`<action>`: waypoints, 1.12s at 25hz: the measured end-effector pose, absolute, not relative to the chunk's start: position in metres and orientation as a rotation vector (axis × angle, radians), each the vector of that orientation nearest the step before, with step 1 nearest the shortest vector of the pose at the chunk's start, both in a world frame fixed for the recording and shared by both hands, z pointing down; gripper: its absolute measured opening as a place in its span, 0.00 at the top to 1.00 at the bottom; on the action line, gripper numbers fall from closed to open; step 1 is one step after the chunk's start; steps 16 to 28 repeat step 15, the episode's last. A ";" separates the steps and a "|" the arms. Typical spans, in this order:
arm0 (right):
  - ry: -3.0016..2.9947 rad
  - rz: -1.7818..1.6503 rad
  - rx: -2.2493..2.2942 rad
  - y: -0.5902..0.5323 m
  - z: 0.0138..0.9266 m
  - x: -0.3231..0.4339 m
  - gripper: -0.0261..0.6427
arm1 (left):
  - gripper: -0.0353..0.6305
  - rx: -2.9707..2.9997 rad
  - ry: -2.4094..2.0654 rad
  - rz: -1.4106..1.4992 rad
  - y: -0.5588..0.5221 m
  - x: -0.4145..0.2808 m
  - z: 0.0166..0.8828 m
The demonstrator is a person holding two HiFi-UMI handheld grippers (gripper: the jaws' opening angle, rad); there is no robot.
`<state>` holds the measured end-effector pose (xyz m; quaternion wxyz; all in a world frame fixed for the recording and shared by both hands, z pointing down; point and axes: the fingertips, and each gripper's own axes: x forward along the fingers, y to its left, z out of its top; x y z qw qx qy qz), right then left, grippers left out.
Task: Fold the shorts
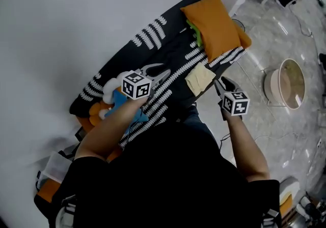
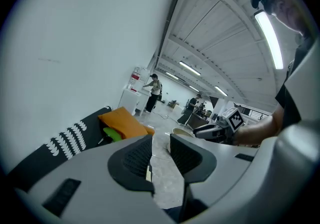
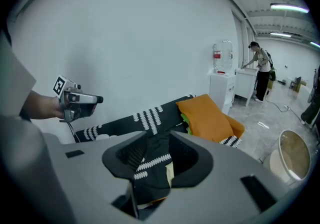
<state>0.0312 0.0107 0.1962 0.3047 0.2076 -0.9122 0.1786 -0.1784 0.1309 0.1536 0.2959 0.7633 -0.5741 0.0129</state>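
Observation:
A pale yellow folded garment [image 1: 200,79], which I take for the shorts, lies at the near right edge of the table, on a black cloth with white stripe marks [image 1: 153,33]. My right gripper [image 1: 224,86] hovers just right of it, open, nothing between its pads; the right gripper view shows the black cloth and a bit of the pale garment [image 3: 170,173] below the gap. My left gripper [image 1: 154,72] is raised over the cloth's middle, left of the garment and apart from it, open and empty. Through its jaws [image 2: 161,140] only floor shows.
An orange cushion-like bundle [image 1: 214,23] with a green item [image 1: 195,32] under it sits at the table's far end. Blue, white and orange clothes [image 1: 109,105] lie at the near left. A round basket [image 1: 288,83] stands on the floor at right. A white wall runs along the left.

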 end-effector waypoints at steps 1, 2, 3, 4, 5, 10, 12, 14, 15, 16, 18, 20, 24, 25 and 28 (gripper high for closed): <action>-2.416 0.473 0.553 0.011 0.195 0.031 0.75 | 0.75 2.029 -1.531 0.031 0.135 -0.180 0.152; -2.416 0.471 0.557 0.011 0.193 0.030 0.75 | 0.75 2.030 -1.534 0.027 0.138 -0.181 0.149; -2.417 0.468 0.562 0.011 0.192 0.030 0.75 | 0.75 2.032 -1.535 0.025 0.141 -0.181 0.148; -2.418 0.464 0.565 0.010 0.190 0.029 0.75 | 0.75 2.036 -1.537 0.026 0.143 -0.182 0.147; -2.420 0.460 0.568 0.011 0.189 0.029 0.75 | 0.75 2.038 -1.538 0.028 0.146 -0.183 0.146; -2.431 0.460 0.582 0.021 0.186 0.027 0.75 | 0.75 2.037 -1.536 0.040 0.163 -0.184 0.151; -2.433 0.464 0.587 0.028 0.184 0.030 0.75 | 0.75 2.040 -1.530 0.039 0.169 -0.180 0.152; -2.436 0.467 0.589 0.036 0.181 0.032 0.75 | 0.75 2.042 -1.524 0.038 0.177 -0.176 0.150; -2.437 0.468 0.589 0.040 0.180 0.033 0.75 | 0.75 2.043 -1.520 0.037 0.181 -0.175 0.149; -2.437 0.468 0.589 0.040 0.180 0.033 0.75 | 0.75 2.043 -1.520 0.037 0.181 -0.175 0.149; -2.437 0.468 0.589 0.040 0.180 0.033 0.75 | 0.75 2.043 -1.520 0.037 0.181 -0.175 0.149; -2.437 0.468 0.589 0.040 0.180 0.033 0.75 | 0.75 2.043 -1.520 0.037 0.181 -0.175 0.149; -2.437 0.468 0.589 0.040 0.180 0.033 0.75 | 0.75 2.043 -1.520 0.037 0.181 -0.175 0.149; -2.437 0.468 0.589 0.040 0.180 0.033 0.75 | 0.75 2.043 -1.520 0.037 0.181 -0.175 0.149; -2.437 0.468 0.589 0.040 0.180 0.033 0.75 | 0.75 2.043 -1.520 0.037 0.181 -0.175 0.149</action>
